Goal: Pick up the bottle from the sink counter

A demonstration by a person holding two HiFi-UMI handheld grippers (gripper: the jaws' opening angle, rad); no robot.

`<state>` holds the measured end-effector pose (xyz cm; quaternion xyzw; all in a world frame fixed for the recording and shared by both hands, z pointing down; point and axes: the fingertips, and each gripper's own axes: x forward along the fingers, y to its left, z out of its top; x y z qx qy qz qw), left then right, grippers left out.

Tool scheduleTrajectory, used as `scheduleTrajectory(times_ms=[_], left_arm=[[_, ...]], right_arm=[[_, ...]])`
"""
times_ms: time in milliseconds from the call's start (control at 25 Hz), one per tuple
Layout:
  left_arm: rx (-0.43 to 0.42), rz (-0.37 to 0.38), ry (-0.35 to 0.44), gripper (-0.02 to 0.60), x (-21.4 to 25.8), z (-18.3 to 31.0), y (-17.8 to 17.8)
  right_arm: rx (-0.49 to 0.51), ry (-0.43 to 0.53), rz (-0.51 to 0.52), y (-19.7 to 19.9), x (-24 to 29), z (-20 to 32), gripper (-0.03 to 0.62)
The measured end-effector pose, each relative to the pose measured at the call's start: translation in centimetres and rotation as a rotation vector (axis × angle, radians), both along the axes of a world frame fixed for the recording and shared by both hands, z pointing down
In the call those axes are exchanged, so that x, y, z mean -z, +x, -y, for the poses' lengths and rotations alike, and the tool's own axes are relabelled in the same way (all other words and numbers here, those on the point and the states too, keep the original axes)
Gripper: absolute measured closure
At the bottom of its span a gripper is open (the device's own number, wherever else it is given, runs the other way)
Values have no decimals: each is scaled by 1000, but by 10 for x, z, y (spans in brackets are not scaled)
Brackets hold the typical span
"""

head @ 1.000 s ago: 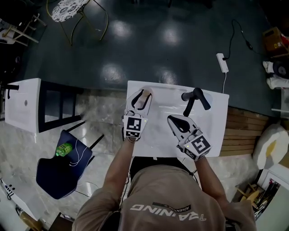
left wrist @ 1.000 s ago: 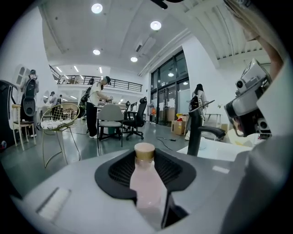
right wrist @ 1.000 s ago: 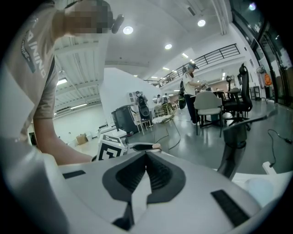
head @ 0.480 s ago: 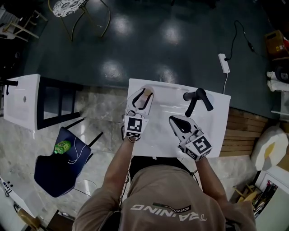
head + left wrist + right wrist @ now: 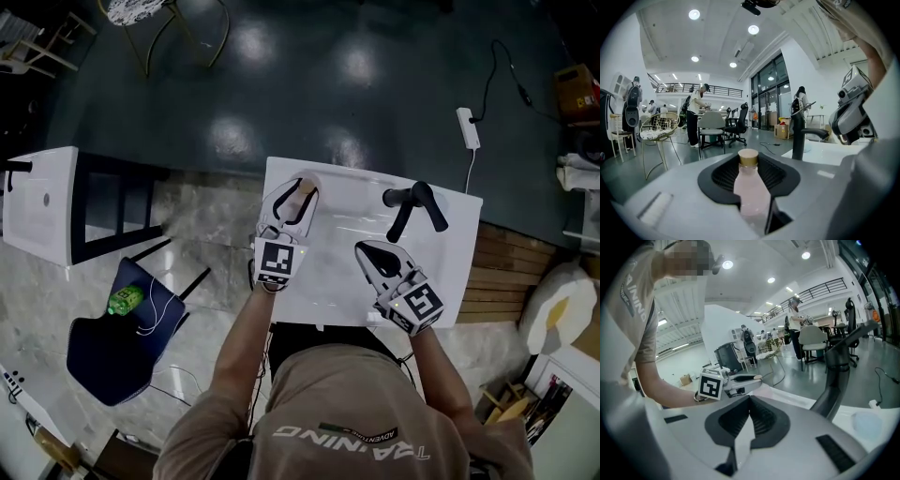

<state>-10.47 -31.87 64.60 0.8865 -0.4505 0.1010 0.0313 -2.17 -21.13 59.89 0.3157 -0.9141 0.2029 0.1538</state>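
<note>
A pale pink bottle (image 5: 750, 187) with a tan cap (image 5: 303, 191) stands at the back left of the white sink counter (image 5: 337, 277). My left gripper (image 5: 306, 186) reaches around it, and the bottle sits between the black pads (image 5: 719, 176). The jaws are closing, and I see slim gaps beside the bottle's neck. My right gripper (image 5: 367, 249) hovers over the counter's middle, shut and empty, its pads meeting in the right gripper view (image 5: 750, 398). A black faucet (image 5: 410, 202) rises just beyond it.
A dark blue chair (image 5: 117, 342) with a green bottle (image 5: 124, 300) stands on the floor at the left. A white table on a black frame (image 5: 42, 202) is farther left. A white power strip (image 5: 467, 127) lies behind the counter; wooden slats (image 5: 502, 272) are at the right.
Both grippers stay where they were, the left one still around the bottle. Only the head view shifts slightly.
</note>
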Motion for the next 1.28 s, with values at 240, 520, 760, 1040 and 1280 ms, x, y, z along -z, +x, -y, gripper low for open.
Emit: scheduleTrajectory(times_ms=[240,520,760,1040,1280], left_arm=[[-20,-36,5,453,19,-2,1],[-57,-60,48,453,62,-14,14],[-58,-99,26,453,99,-25,21],[-54,-83,28,453,134,-41,20],[-23,-100,0,453,157,-49,16]], right_arm=[[-5,6,22,2,2,4,586],[-13,43,28,13,13,6,586],[-28,71,85,22,35,7,586],[-27,143,123,31,67,5,586],[-33,199,121,37,91,3,586]])
